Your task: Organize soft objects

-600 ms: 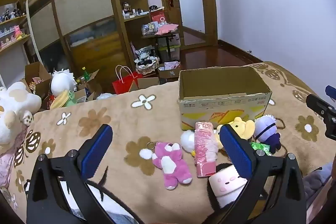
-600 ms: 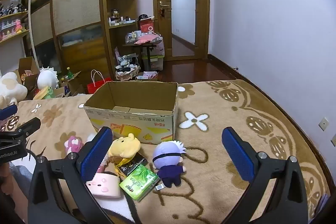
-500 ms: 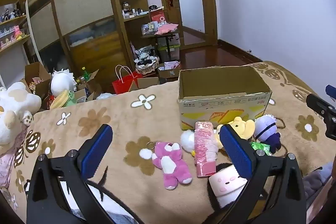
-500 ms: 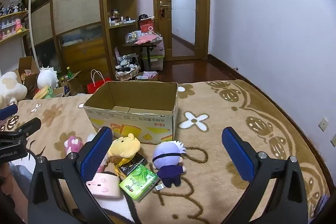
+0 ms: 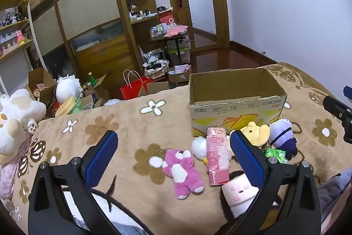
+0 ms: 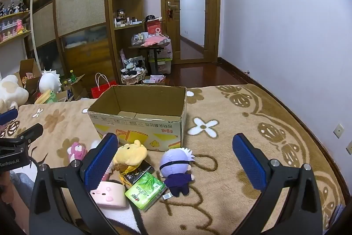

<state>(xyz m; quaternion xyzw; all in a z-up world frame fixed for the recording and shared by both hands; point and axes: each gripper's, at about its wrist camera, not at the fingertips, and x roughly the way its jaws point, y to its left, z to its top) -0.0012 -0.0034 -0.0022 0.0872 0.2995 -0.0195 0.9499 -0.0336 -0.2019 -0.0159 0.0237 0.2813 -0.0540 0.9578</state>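
An open cardboard box (image 5: 236, 100) (image 6: 140, 116) stands on the tan flowered blanket (image 5: 132, 124). In front of it lie a pink plush bear (image 5: 182, 166), a pink wrapped roll (image 5: 216, 155), a yellow bear plush (image 5: 259, 132) (image 6: 131, 154), a purple-clad white-haired doll (image 5: 282, 138) (image 6: 177, 169), a pink-faced cushion (image 5: 238, 193) (image 6: 109, 194) and a green tissue pack (image 6: 145, 189). My left gripper (image 5: 173, 158) is open and empty above the pink bear. My right gripper (image 6: 175, 164) is open and empty above the doll.
A large white plush (image 5: 15, 116) sits at the blanket's left edge. Beyond the blanket stand a red bag (image 5: 134, 88), open boxes with toys (image 5: 66, 94), wooden cabinets and a door. A wall (image 6: 286, 36) runs along the right.
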